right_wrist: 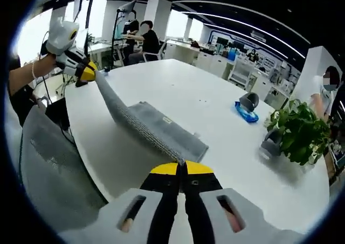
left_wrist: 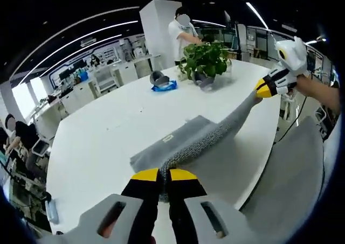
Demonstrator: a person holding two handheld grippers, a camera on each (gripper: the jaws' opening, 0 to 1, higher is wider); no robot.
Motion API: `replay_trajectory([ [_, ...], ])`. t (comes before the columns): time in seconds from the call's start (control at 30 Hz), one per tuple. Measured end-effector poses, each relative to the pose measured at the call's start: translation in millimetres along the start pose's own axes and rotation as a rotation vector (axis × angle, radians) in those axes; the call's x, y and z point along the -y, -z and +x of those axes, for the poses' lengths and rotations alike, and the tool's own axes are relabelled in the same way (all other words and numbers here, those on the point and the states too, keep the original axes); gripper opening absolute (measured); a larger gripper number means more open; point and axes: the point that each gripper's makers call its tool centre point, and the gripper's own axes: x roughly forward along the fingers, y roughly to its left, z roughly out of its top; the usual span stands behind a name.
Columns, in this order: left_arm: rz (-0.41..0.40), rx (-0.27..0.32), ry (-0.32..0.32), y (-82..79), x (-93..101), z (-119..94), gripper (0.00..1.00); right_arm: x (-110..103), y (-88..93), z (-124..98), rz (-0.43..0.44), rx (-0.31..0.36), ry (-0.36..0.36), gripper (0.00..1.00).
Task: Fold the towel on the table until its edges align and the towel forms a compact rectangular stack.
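Observation:
A grey towel (left_wrist: 186,141) lies partly on the white table (left_wrist: 108,131), with one long edge lifted and stretched between both grippers. My left gripper (left_wrist: 164,175) is shut on one corner of that raised edge, close to the camera. The right gripper (left_wrist: 261,89) holds the other corner up at the right, a hand behind it. From the right gripper view the towel (right_wrist: 156,128) runs from my right gripper (right_wrist: 181,168), shut on its near corner, up to the left gripper (right_wrist: 87,74) at the upper left. The rest of the towel rests flat, folded on the tabletop.
A potted green plant (left_wrist: 205,61) and a blue and grey object (left_wrist: 160,82) stand at the far side of the table. A grey chair back (right_wrist: 54,168) sits by the near table edge. A person stands beyond the plant; others sit at desks behind.

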Motion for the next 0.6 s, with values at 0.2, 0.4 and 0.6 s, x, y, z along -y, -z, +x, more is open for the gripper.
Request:
replay_trajectory([
  [0.2, -0.024, -0.011, -0.02, 0.2, -12.2, 13.9, 0.05, 8.7, -11.4, 12.9, 0.022, 0.03, 0.053, 0.0],
  [0.4, -0.04, -0.012, -0.037, 2.8, -19.6, 26.4, 0.05, 15.4, -15.4, 24.7, -0.001, 0.028, 0.08, 0.0],
  [0.6, -0.059, -0.029, -0.047, 9.4, -23.1, 39.6, 0.06, 20.5, -12.8, 40.3, -0.016, 0.019, 0.11, 0.0],
])
